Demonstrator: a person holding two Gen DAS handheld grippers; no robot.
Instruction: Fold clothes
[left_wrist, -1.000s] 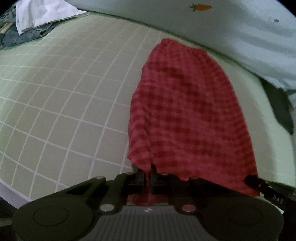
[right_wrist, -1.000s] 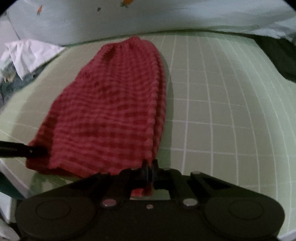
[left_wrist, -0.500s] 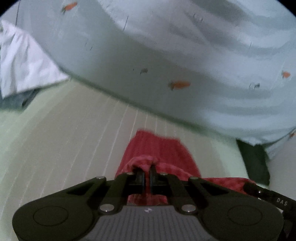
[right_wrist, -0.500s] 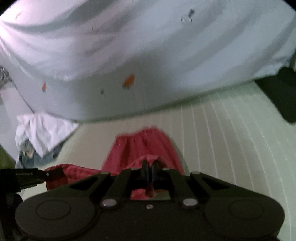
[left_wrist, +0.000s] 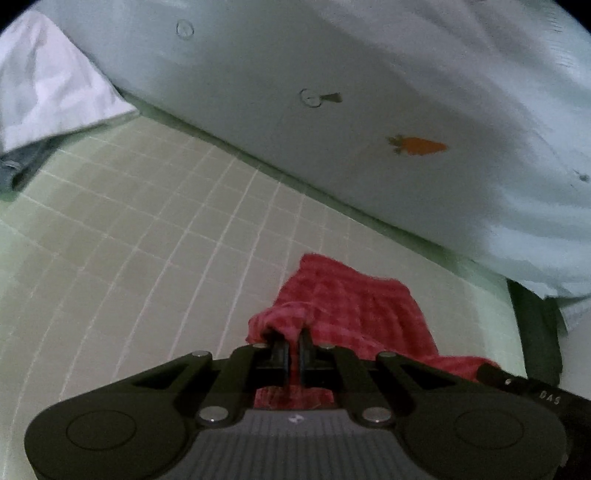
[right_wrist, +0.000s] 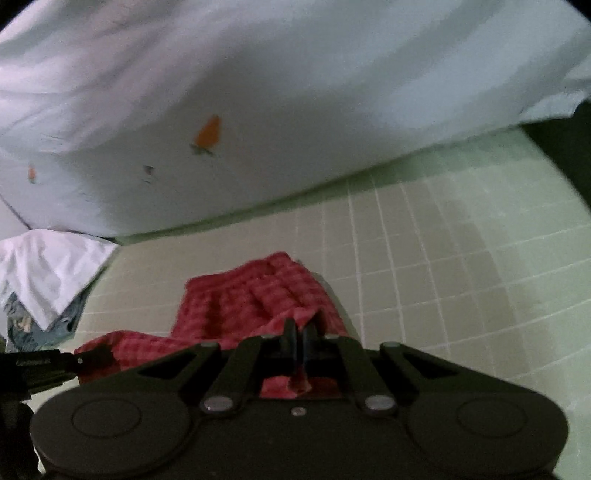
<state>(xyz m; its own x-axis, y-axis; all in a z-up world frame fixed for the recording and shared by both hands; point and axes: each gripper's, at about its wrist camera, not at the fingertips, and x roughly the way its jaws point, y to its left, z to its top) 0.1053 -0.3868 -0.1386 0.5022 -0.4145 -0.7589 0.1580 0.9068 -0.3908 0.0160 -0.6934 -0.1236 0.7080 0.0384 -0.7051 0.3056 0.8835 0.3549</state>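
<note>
A red checked garment (left_wrist: 354, 306) lies on the green grid mat (left_wrist: 147, 236). Its near hem is lifted and carried over the part that still lies flat. My left gripper (left_wrist: 292, 341) is shut on the left corner of that hem. My right gripper (right_wrist: 300, 332) is shut on the right corner; the garment also shows in the right wrist view (right_wrist: 255, 299). The right gripper's tip shows at the lower right of the left wrist view (left_wrist: 491, 371), and the left gripper's tip at the lower left of the right wrist view (right_wrist: 92, 360). The cloth under the grippers is hidden.
A pale blue sheet with small carrot prints (left_wrist: 369, 92) hangs behind the mat's far edge. A white garment (left_wrist: 51, 85) on blue denim (right_wrist: 22, 325) lies at the far left. A dark cloth (left_wrist: 535, 332) lies at the right edge of the mat (right_wrist: 461, 258).
Both grippers lifted the near hem and carried it forward over the garment toward its far end. The views tilted up, so the garment looks much shorter now.
</note>
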